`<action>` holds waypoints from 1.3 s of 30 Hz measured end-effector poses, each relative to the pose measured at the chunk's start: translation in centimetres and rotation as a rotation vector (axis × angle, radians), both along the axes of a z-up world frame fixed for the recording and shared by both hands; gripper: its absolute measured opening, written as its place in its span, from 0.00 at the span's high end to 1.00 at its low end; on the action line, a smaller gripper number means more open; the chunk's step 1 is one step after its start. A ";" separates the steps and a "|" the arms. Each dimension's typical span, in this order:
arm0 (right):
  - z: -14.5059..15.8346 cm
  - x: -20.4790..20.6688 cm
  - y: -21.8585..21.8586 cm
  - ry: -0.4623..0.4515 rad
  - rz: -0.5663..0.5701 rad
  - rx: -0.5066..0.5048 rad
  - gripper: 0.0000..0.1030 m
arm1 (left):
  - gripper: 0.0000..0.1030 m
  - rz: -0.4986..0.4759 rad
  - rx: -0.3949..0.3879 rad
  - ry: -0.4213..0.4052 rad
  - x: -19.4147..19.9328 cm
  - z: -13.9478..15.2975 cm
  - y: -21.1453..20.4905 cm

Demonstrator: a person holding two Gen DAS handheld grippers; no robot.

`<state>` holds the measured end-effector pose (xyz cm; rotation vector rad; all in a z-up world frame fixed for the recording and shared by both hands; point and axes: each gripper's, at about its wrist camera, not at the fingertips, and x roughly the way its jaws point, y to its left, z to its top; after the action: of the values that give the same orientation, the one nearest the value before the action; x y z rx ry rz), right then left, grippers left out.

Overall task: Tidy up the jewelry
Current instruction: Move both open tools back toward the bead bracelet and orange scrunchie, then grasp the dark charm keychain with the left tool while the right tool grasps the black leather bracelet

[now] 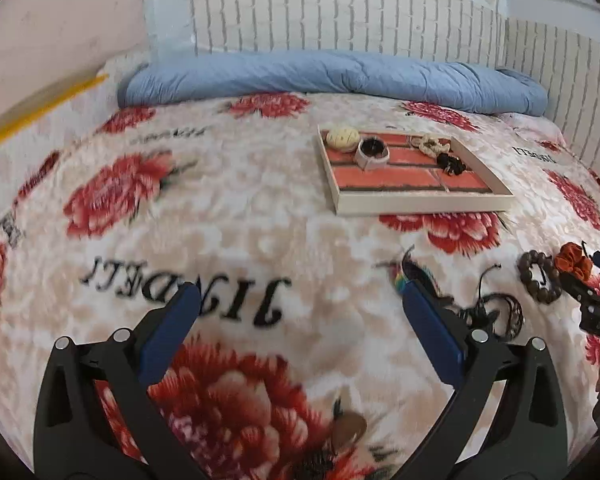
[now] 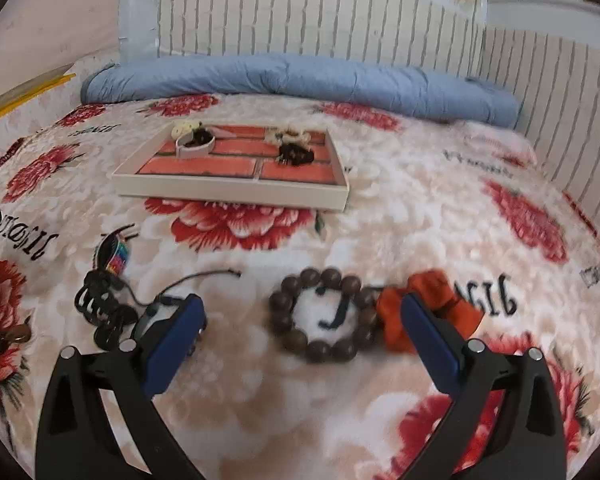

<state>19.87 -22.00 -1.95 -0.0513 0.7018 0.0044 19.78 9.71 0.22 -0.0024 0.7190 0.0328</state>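
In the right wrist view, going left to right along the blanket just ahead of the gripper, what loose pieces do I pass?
Black cord bracelets → brown bead bracelet → orange scrunchie, which touches the bead bracelet's right side. The open right gripper frames the bead bracelet.

Cream blanket (image 2: 380, 220) with red flowers — brick-patterned red tray (image 2: 228, 194), dark-brown bead bracelet (image 2: 320, 348), orange scrunchie (image 2: 392, 328).

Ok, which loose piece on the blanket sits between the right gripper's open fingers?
The brown wooden bead bracelet, centred between them; the orange scrunchie lies behind the right finger.
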 end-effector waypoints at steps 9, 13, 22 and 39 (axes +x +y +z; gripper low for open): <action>0.0 -0.9 -0.2 -0.027 -0.016 0.040 0.06 | 0.05 -0.010 0.014 0.040 -2.1 -2.3 1.2; -0.3 -0.8 -0.4 -0.010 -0.026 0.070 0.06 | 0.05 -0.026 -0.022 0.066 -2.5 -2.9 1.7; 0.0 -1.3 0.7 0.013 -0.030 0.039 0.06 | 0.05 -0.036 -0.095 0.092 -3.9 -3.3 2.9; 0.1 -2.6 3.6 0.032 -0.009 0.030 0.06 | 0.05 -0.054 -0.124 0.130 -6.6 -4.9 3.7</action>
<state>17.24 -18.44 -1.87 -0.0197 0.7336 0.0071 13.15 13.46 -4.68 -0.0998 0.8497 -0.0636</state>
